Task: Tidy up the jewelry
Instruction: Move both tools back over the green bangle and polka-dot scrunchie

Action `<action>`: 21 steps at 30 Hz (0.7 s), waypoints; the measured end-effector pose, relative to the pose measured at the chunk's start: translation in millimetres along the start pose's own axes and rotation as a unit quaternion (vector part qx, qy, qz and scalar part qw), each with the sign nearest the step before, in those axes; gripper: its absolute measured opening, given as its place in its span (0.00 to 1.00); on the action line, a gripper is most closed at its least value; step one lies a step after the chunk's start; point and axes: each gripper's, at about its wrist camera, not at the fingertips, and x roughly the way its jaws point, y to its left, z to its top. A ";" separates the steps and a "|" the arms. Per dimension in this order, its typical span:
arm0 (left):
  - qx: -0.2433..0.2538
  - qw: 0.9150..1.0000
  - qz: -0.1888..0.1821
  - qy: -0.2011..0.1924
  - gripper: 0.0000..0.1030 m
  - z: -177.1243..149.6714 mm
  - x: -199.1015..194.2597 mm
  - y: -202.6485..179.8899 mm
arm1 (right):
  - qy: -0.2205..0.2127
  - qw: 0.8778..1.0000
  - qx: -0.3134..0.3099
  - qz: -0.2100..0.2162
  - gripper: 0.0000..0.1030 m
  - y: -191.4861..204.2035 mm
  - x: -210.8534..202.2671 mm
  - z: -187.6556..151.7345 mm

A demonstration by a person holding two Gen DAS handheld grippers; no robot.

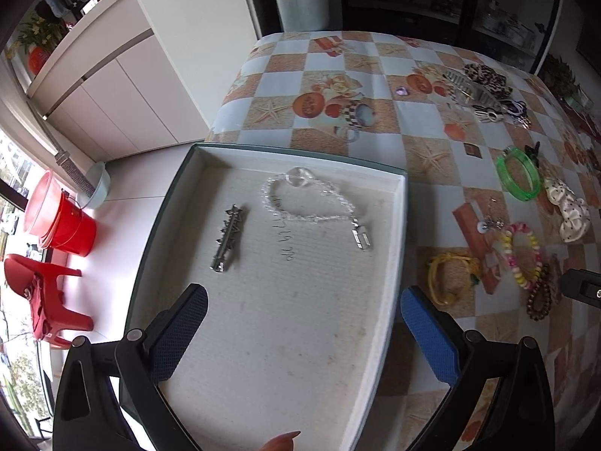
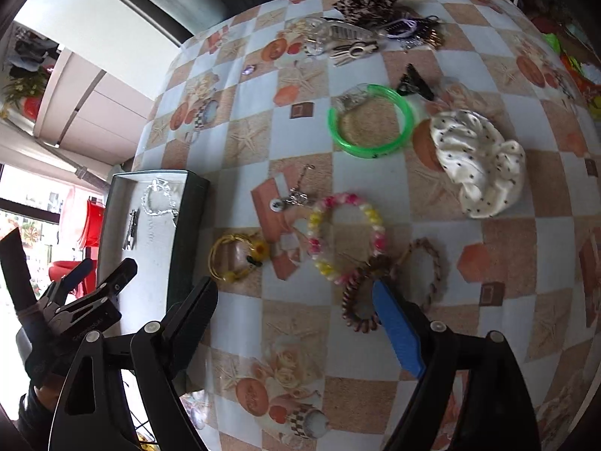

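A shallow box (image 1: 398,225) with a white lining lies at the table's left edge; it also shows in the right wrist view (image 2: 188,225). In it lie a clear bead bracelet (image 1: 308,199) and a silver hair clip (image 1: 227,240). My left gripper (image 1: 304,315) hovers open and empty over the box. My right gripper (image 2: 296,300) is open and empty over the table, above a pink-yellow bead bracelet (image 2: 345,240), a brown coil bracelet (image 2: 357,300), a braided bracelet (image 2: 428,263) and a yellow bracelet (image 2: 236,259).
A green bangle (image 2: 372,120), a white dotted scrunchie (image 2: 477,158), a silver charm (image 2: 296,195), a black clip (image 2: 413,82) and a pile of hair accessories (image 2: 375,26) lie on the checkered tablecloth (image 2: 263,120). Red bucket (image 1: 64,221) and stool (image 1: 45,300) stand on the floor.
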 end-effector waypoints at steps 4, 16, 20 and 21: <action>0.015 1.000 -0.012 0.003 1.00 -0.1 -5.5 -26.3 | 0.004 1.000 0.019 -0.005 0.84 -24.5 -6.5 -7.3; 0.032 0.999 -0.034 0.013 1.00 11.7 -6.3 -84.9 | 0.005 0.998 0.062 -0.010 0.84 -84.1 -19.1 -6.8; 0.035 0.997 -0.054 0.033 1.00 15.7 0.1 -99.6 | 0.003 0.997 0.076 -0.015 0.84 -101.0 -23.0 -2.6; 0.037 0.997 -0.057 0.036 1.00 16.6 1.2 -103.5 | 0.002 0.997 0.080 -0.016 0.84 -105.3 -24.0 -1.1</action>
